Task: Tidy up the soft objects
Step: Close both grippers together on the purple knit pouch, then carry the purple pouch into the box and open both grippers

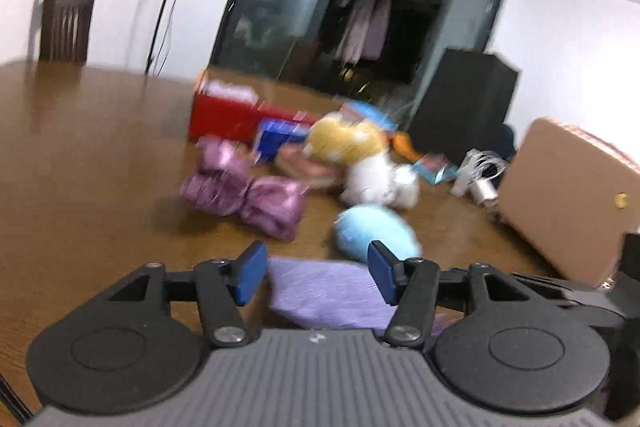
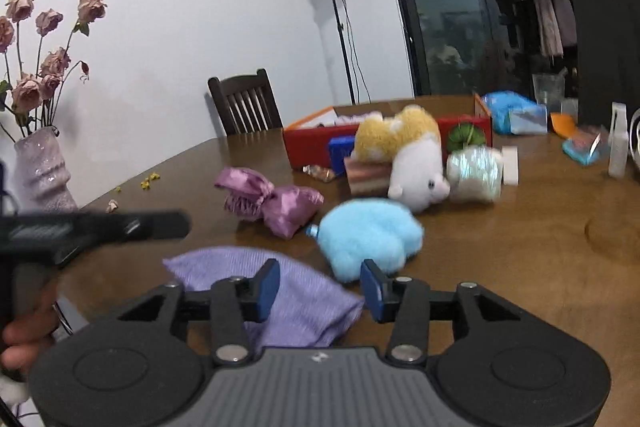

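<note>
You hold both grippers low over the brown table [image 2: 520, 247], fingers aimed forward and roughly level with its top. Your left gripper [image 1: 318, 273] has its blue pads spread wide with nothing between them; the right gripper [image 2: 320, 289] is likewise released and grips nothing.

The lavender cloth [image 2: 280, 291] lies flat on the table directly under and just ahead of both pairs of fingers (in the left wrist view it fills the gap between the pads [image 1: 328, 291]). Its long axis runs across the right gripper's view, from a pointed corner at the left toward the right pad.

Just beyond the cloth sits the light blue plush [image 2: 370, 237], nearly touching the right gripper's right pad in view. Further off are the purple satin bundle [image 2: 272, 201], lying left to right, and the yellow-and-white plush toy [image 2: 404, 151], its white head pointing right, in front of the red box [image 2: 308, 147].
</note>
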`<state>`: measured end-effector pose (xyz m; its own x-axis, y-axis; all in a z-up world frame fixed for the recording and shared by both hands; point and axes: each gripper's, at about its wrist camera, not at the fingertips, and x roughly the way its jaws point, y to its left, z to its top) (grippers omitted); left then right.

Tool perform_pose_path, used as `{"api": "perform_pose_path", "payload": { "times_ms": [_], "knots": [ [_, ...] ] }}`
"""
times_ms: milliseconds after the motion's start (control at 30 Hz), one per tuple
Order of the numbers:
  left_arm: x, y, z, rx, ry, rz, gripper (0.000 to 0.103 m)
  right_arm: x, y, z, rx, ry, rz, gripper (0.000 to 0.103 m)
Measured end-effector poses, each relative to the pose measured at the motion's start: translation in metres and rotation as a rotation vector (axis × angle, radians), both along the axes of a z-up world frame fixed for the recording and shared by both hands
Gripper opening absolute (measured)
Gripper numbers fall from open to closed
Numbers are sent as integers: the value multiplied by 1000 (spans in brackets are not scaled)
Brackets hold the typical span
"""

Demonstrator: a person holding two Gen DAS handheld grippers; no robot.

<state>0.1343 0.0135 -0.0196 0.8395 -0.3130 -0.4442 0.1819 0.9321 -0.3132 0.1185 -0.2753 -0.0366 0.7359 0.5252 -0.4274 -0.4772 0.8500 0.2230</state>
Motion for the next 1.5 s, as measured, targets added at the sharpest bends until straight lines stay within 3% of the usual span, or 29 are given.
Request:
{"api": "perform_pose_path", "payload": {
  "times_ms": [67,167,467,533,600,767,933,1100,1233,1367,1500],
  "knots": [
    [6,1,-11,-10,56,-1,35,3,6,-9,0,24,-28,46],
    [-1,-1,-21,-43,85,-33,24,7,17,-18,-51,27,-58,47],
    [-21,6,-29,-62,98,-30,23,6,28,-30,-141,-8,-86,47],
    [-17,2,-28,-67,94,-46,15,2,34,-31,-186,-35,-86,41],
    [-17,-2,-27,-57,91,-51,14,0,36,-30,-185,-37,-64,24],
    [-21,-4,-15,-51,46,-71,7,-4,36,-28,-171,-51,-43,7],
    [-5,-4,17,-51,-43,-103,7,1,23,3,-96,-105,-20,6],
    [66,-6,79,-71,-107,-170,7,52,10,52,-72,-178,12,6],
    [178,-20,119,-65,-57,-177,7,140,5,101,-119,-224,18,6],
    [306,-42,121,-32,65,-166,7,265,13,125,-227,-164,-8,6],
    [413,-59,86,1,200,-109,7,394,29,110,-344,-33,-40,6]
  ]
}}
